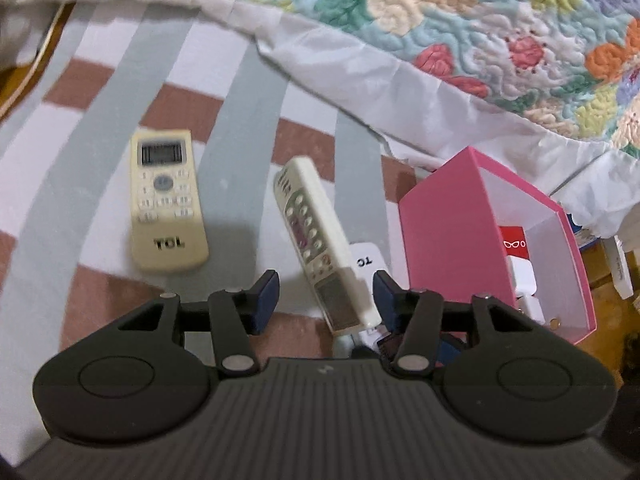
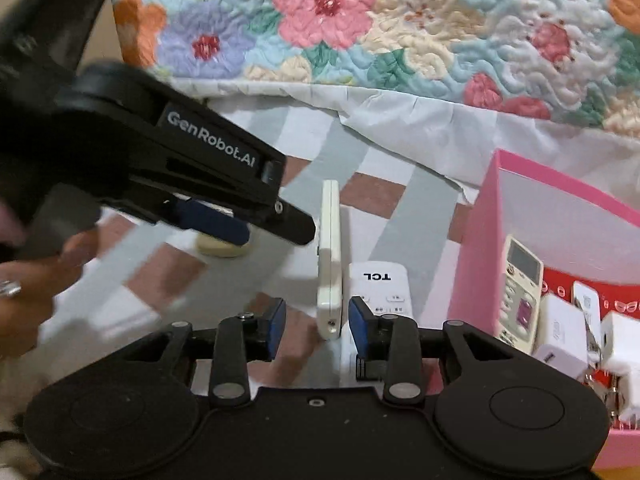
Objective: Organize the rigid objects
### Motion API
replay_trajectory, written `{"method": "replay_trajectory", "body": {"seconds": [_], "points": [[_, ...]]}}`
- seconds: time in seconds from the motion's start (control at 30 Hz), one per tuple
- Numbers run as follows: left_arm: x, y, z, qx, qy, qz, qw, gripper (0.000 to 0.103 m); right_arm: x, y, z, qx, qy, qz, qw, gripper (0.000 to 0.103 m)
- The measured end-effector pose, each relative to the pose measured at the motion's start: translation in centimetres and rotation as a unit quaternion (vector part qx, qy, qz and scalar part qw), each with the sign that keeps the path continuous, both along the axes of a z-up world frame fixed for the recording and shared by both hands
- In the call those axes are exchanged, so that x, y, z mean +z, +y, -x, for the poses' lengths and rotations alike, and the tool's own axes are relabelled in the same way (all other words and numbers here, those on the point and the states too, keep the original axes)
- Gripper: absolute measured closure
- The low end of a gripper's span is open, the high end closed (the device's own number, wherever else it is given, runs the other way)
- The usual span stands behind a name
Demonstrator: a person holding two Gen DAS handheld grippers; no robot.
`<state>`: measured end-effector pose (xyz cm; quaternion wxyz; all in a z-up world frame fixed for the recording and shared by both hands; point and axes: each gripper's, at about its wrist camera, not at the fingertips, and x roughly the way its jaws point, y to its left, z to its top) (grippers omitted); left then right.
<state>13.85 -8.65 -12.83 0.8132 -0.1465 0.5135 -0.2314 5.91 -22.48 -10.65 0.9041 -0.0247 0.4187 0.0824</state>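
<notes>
Now both wide-fingered grippers, left gripper [image 1: 326,294] and right gripper [image 2: 317,326], flank slim cream remote [image 2: 329,258].

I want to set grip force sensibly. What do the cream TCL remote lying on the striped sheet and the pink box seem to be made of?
The cream TCL remote looks like hard moulded plastic, slightly yellowed, matte, with rubbery-looking buttons and a glossy display window. The pink box seems to be rigid paperboard: thin flat walls, sharp folded corners, matte pink outside, white inside. Neither can be confirmed by look alone.
</notes>
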Motion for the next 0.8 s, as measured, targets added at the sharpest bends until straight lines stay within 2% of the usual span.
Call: {"method": "replay_trajectory", "body": {"seconds": [0.13, 0.17, 0.23, 0.3, 0.37, 0.47, 0.53, 0.57, 0.6, 0.63, 0.67, 0.8], "points": [[-1.7, -0.3, 0.2, 0.000, 0.007, 0.009, 0.9999, 0.054, -2.3, 0.8, -1.3, -0.010, -0.011, 0.038, 0.999, 0.066], [-1.9, -0.3, 0.3, 0.002, 0.012, 0.010, 0.9999, 0.055, -2.4, 0.4, -1.3, -0.013, -0.005, 0.030, 0.999, 0.081], [-2.3, 0.0, 0.4, 0.006, 0.016, 0.021, 0.9996, 0.055, -2.2, -0.2, -1.4, -0.031, 0.007, -0.014, 0.999, 0.083], [-2.4, 0.4, 0.4, 0.010, 0.020, 0.030, 0.9993, 0.055, -2.0, -1.3, -1.4, -0.049, 0.037, -0.097, 0.993, 0.083], [-2.3, 0.9, 0.3, 0.013, 0.029, 0.039, 0.9987, 0.055, -2.2, -2.7, -1.2, -0.076, 0.065, -0.198, 0.975, 0.083], [-1.6, 1.8, 0.4, 0.014, 0.026, 0.042, 0.9987, 0.055, -3.1, -4.1, -0.4, -0.114, 0.105, -0.312, 0.937, 0.083], [-1.3, 2.1, 0.7, 0.007, 0.021, 0.015, 0.9996, 0.055, -3.9, -4.5, 0.3, -0.130, 0.127, -0.363, 0.914, 0.083], [-1.3, 2.2, 0.8, 0.003, 0.019, 0.002, 0.9998, 0.055, -4.4, -4.4, 0.9, -0.136, 0.136, -0.374, 0.907, 0.083], [-1.4, 2.2, 1.0, -0.001, 0.016, -0.010, 0.9998, 0.055, -4.8, -4.2, 1.2, -0.139, 0.145, -0.374, 0.905, 0.083], [-1.7, 2.3, 1.2, -0.002, 0.017, -0.018, 0.9997, 0.055, -5.0, -4.0, 1.4, -0.138, 0.153, -0.364, 0.909, 0.082], [-2.0, 2.4, 1.1, 0.001, 0.023, -0.022, 0.9995, 0.055, -5.1, -3.6, 1.6, -0.134, 0.154, -0.346, 0.916, 0.075], [-3.2, 3.0, 0.8, 0.018, 0.042, -0.017, 0.9988, 0.055, -3.8, -2.6, 2.1, -0.102, 0.130, -0.262, 0.951, 0.061]]}}
